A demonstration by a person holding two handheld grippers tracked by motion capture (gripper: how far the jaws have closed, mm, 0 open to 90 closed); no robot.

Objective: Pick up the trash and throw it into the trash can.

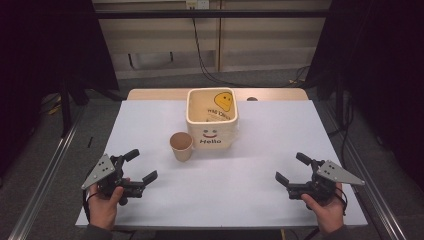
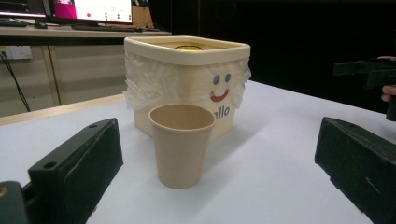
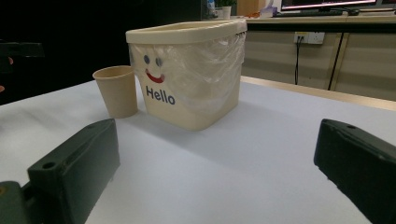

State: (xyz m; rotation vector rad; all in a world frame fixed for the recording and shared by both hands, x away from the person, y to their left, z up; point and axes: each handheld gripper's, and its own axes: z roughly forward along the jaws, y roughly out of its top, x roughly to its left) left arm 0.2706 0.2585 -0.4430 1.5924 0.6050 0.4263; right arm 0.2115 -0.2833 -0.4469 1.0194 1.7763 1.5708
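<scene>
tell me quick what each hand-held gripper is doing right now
Left hand-held gripper: open, holding nothing.
Right hand-held gripper: open, holding nothing.

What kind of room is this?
Probably a lab or office test room: a white worktable framed by metal rails, computer monitors on a desk behind, and trailing black cables by the wall.

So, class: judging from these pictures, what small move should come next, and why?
Probably ease the left claw forward toward the paper cup. Its jaws stand open with the cup upright and centred ahead of them in the left gripper view, beside the bin. The right claw sits farther off, also open.
</scene>
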